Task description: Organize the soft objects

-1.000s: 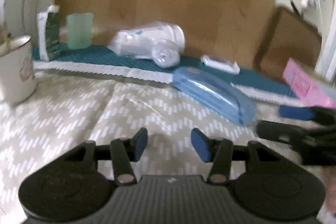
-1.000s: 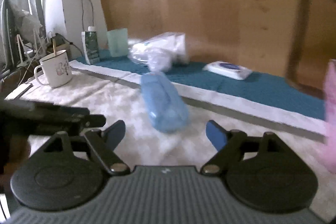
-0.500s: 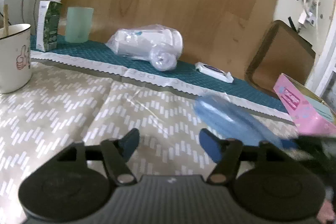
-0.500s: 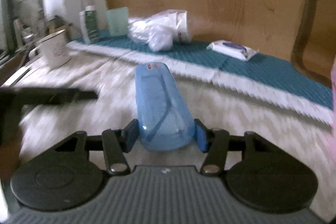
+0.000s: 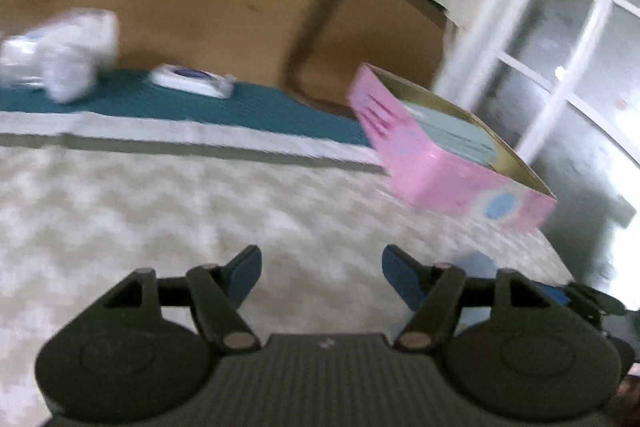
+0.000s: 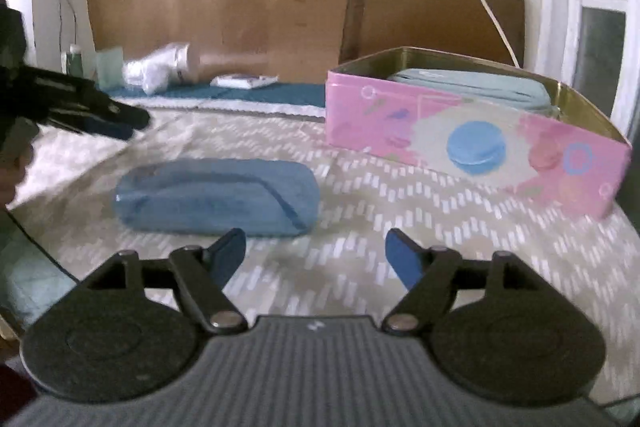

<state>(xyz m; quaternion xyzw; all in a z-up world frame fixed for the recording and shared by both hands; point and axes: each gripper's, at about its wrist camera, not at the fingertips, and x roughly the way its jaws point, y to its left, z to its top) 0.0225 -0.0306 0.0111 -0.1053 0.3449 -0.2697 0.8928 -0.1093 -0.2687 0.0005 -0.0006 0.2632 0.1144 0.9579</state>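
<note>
Blue pouch lies on the cloth, both grippers spread and empty.
Only the right wrist view shows the blue pouch (image 6: 216,197) whole, beside the pink box (image 6: 472,143); right gripper (image 6: 316,253) has just opened, left gripper (image 5: 320,273) holds nothing.

Smeared by motion across the left wrist view — white plastic-wrapped bundle (image 5: 60,55) at ten o'clock cut by the frame edge, print on pink tin (image 5: 452,163) unreadable. Half hidden inside that tin, pale green pouch (image 6: 472,87) — only its top showing.
</note>
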